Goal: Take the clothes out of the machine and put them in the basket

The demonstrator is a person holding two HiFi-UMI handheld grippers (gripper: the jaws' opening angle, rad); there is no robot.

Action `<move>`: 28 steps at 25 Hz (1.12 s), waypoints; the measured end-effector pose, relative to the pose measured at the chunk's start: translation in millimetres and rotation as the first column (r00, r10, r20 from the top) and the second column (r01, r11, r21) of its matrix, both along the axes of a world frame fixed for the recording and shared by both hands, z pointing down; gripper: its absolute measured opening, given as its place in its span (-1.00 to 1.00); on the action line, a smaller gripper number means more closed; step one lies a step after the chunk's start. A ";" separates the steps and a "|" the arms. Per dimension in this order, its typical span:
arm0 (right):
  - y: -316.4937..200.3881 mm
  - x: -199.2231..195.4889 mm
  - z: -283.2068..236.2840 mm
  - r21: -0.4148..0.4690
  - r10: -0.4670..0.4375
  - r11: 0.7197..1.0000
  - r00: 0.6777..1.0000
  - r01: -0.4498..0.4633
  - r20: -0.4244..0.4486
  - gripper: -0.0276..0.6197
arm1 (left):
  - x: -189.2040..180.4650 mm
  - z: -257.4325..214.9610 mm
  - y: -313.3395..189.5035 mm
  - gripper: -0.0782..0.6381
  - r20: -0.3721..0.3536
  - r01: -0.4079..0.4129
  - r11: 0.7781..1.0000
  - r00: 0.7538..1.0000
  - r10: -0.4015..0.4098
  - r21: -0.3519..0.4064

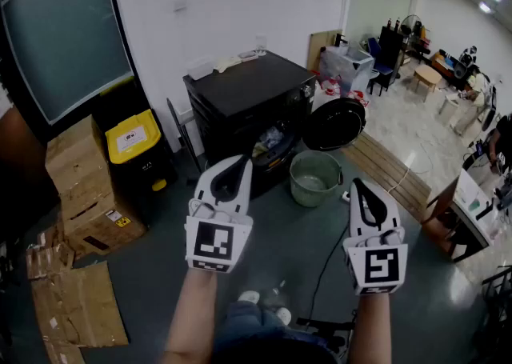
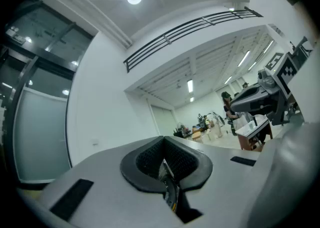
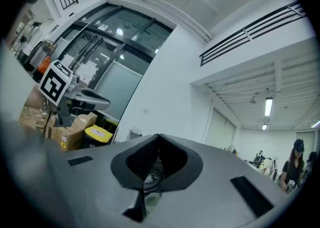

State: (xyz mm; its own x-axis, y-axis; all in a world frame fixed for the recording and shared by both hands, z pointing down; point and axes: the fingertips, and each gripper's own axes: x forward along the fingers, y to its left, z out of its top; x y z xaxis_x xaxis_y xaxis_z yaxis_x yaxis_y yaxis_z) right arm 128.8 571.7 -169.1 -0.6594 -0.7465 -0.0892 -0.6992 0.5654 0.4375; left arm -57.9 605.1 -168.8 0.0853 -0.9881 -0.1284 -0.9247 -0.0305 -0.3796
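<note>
A black washing machine point(image 1: 250, 106) stands against the white wall, its round door point(image 1: 334, 124) swung open to the right. Clothes point(image 1: 270, 140) show in the drum opening. A green basket point(image 1: 314, 178) sits on the floor just in front of the door, with nothing visible inside. My left gripper point(image 1: 240, 162) is held level in front of the machine, shut and holding nothing. My right gripper point(image 1: 359, 186) is beside it, near the basket's right side, also shut with nothing between its jaws. Both gripper views look along the closed jaws point(image 2: 162, 164) point(image 3: 156, 159) toward the room.
A yellow-lidded bin point(image 1: 136, 140) and cardboard boxes point(image 1: 84, 186) stand left of the machine, flattened cardboard point(image 1: 76, 306) on the floor. A wooden pallet point(image 1: 392, 170) lies right of the basket. A black cable point(image 1: 324, 262) runs across the floor. A desk point(image 1: 468, 210) is far right.
</note>
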 end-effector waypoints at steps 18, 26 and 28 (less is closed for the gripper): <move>-21.0 22.0 35.8 -0.217 0.031 0.976 0.984 0.008 0.178 0.86 | 9.3 17.0 -8.3 0.81 -0.115 0.042 0.999 0.993 -0.039 0.019; -73.9 3.1 36.4 -0.223 0.032 0.975 0.984 0.009 0.178 0.85 | -21.7 26.7 -73.3 0.81 -0.099 0.014 1.000 0.995 -0.015 -0.011; -91.8 -9.3 35.9 -0.215 0.008 0.976 0.985 0.029 0.171 0.85 | -32.1 29.3 -99.8 0.80 -0.095 -0.017 1.000 0.995 0.015 -0.020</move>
